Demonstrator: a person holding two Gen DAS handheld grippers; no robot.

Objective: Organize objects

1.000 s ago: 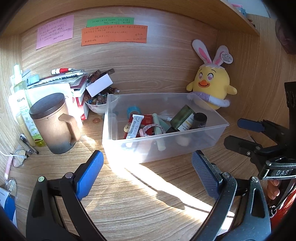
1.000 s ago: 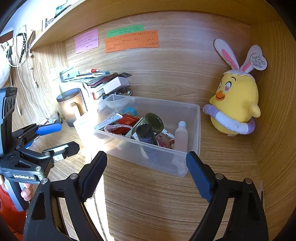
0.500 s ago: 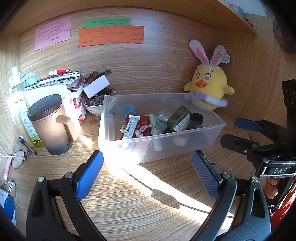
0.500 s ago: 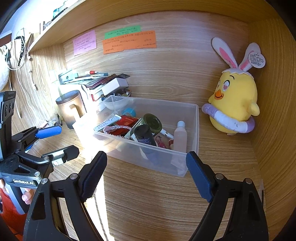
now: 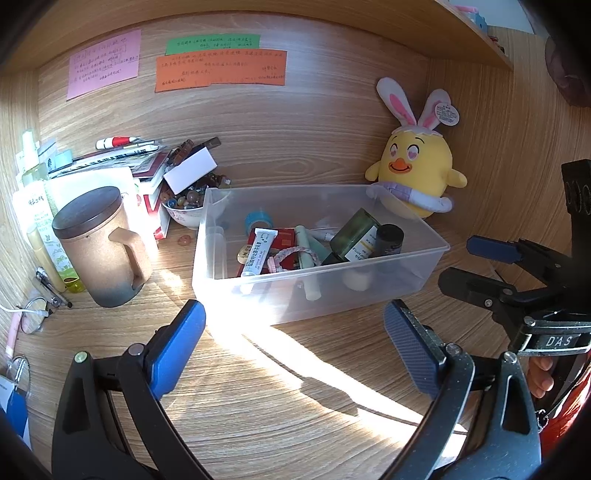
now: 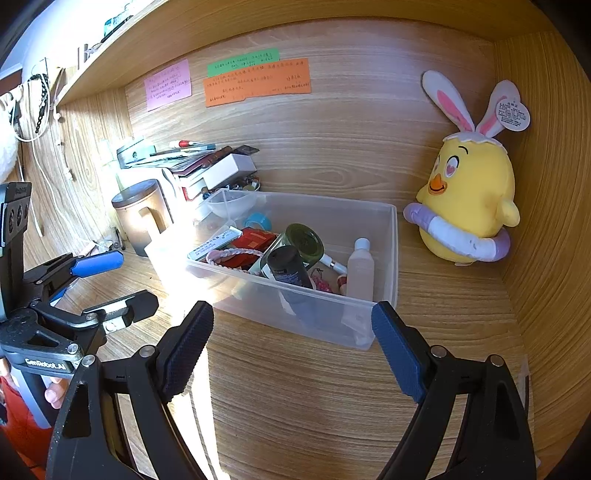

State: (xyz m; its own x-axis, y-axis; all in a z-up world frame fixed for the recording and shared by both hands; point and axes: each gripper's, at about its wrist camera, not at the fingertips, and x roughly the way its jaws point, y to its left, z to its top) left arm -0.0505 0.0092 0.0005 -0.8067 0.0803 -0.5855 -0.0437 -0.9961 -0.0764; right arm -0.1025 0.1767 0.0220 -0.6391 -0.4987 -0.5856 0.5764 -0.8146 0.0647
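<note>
Clear bin (image 5: 424, 258) long axis left-right, left tongs (image 5: 293, 338) spread empty, right tongs (image 6: 291, 339) spread empty

A home study nook is shown: a wooden table (image 5: 280, 398) set under a shelf (image 6: 229, 22), handwritten sticky notes (image 5: 221, 71) stuck to the back panel, a plush chick (image 6: 469, 206), stacked books (image 5: 147, 170) and a lidded mug (image 5: 99, 247).
</note>
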